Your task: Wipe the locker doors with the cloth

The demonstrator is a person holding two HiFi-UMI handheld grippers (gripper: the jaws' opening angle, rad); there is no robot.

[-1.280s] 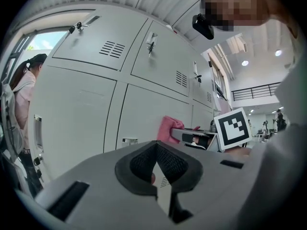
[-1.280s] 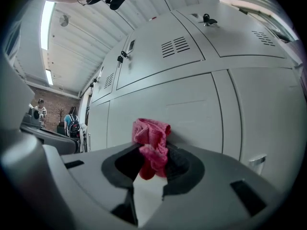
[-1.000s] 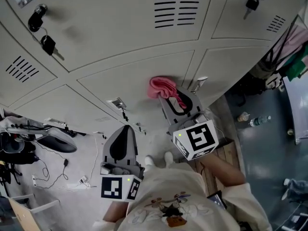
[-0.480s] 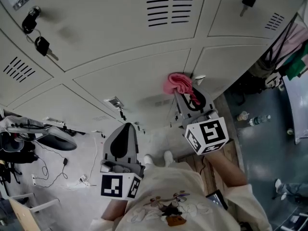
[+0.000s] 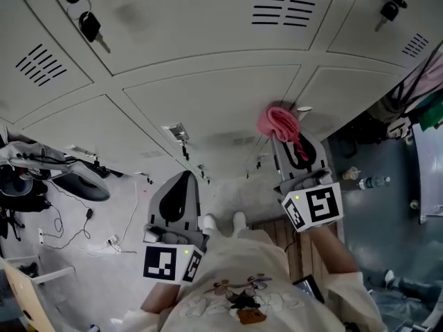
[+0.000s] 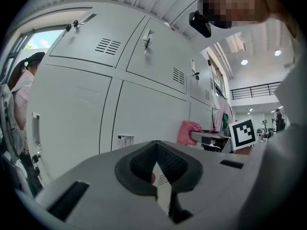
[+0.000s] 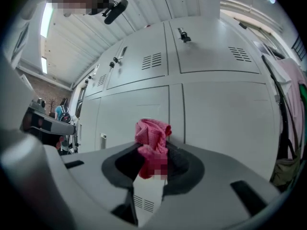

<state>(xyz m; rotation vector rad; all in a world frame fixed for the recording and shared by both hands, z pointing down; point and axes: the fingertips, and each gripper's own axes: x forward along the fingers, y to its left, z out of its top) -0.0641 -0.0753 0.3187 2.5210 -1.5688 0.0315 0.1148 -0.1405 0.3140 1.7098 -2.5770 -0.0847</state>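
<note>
- Cloth: pink and bunched into a wad, it is pinched at the tips of your right gripper, whose jaws are clamped on it with a tail of fabric hanging between them
- You have the wad at the locker doors, on the vertical seam between two lower doors and just beside a small latch tab on the door right of that seam
- In your right gripper view the cloth covers the seam straight ahead of the jaws; the head view suggests it touches the metal, but how firmly cannot be told
- Your left gripper has its jaws together with nothing between them
- It points at the lower door on the left, down near where the doors meet the floor, and it is well apart from the cloth
- That left door has a second latch tab, above the left gripper's tips
- Above you, the upper doors show vent slots; a black key hangs from a lock at upper left and another key hangs at upper right
- Your shoes stand between the two grippers, close to the foot of the lockers
- Loose cables lie on the pale floor to your left, and a bottle lies on the darker floor to your right
</note>
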